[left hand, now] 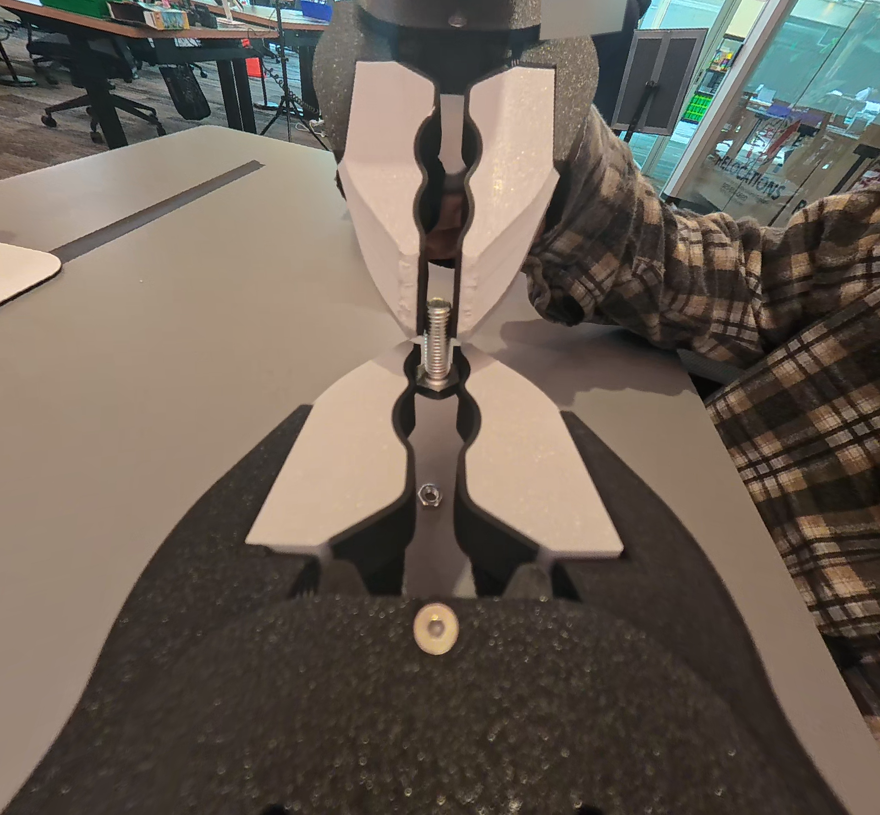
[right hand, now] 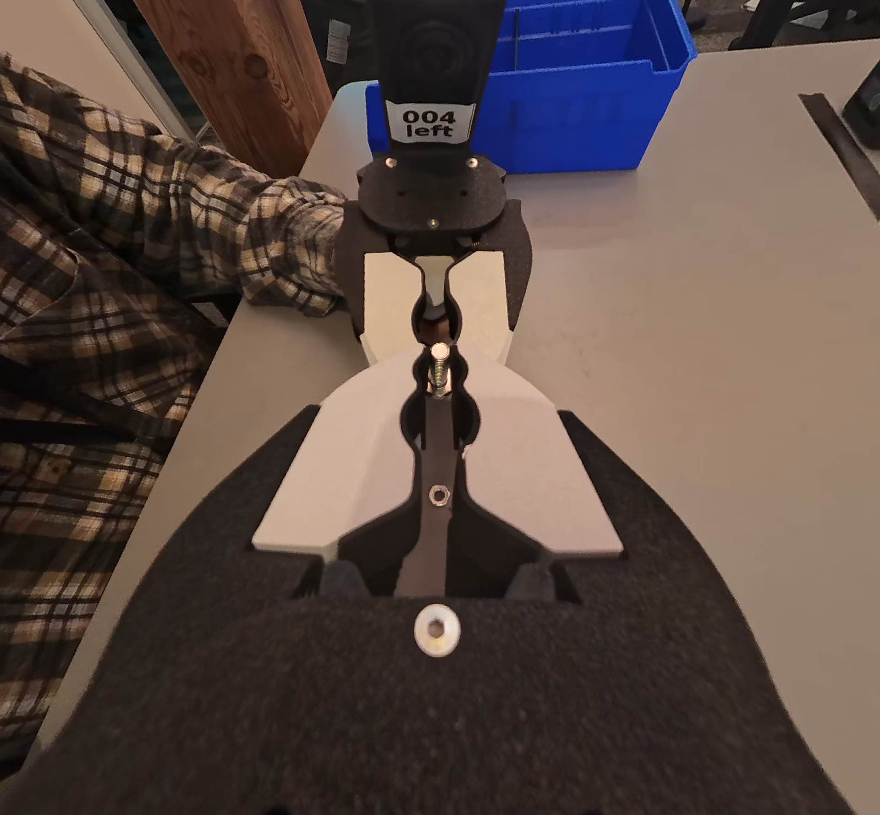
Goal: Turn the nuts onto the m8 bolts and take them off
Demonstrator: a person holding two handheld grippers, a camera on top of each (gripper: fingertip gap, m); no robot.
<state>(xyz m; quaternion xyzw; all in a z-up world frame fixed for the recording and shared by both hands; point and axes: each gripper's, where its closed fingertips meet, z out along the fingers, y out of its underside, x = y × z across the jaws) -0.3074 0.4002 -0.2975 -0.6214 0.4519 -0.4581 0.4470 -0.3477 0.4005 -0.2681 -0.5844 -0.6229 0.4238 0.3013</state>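
blue bin (right hand: 571,116) on the grey desk (right hand: 666,316) looks empty; left tool (left hand: 435,380) grips the nut (left hand: 434,383), right tool (right hand: 440,380) grips the bolt (right hand: 438,370).

Grey table (right hand: 666,316), blue bin (right hand: 595,92) on it

A white sticker (right hand: 431,122) with black print is seen on the left gripper (right hand: 435,330). White lettering (left hand: 750,182) is seen on a glass wall. Neither is reproduced.

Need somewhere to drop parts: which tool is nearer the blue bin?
Left. The left tool is just in front of the blue bin; the right tool is farther back, facing it.
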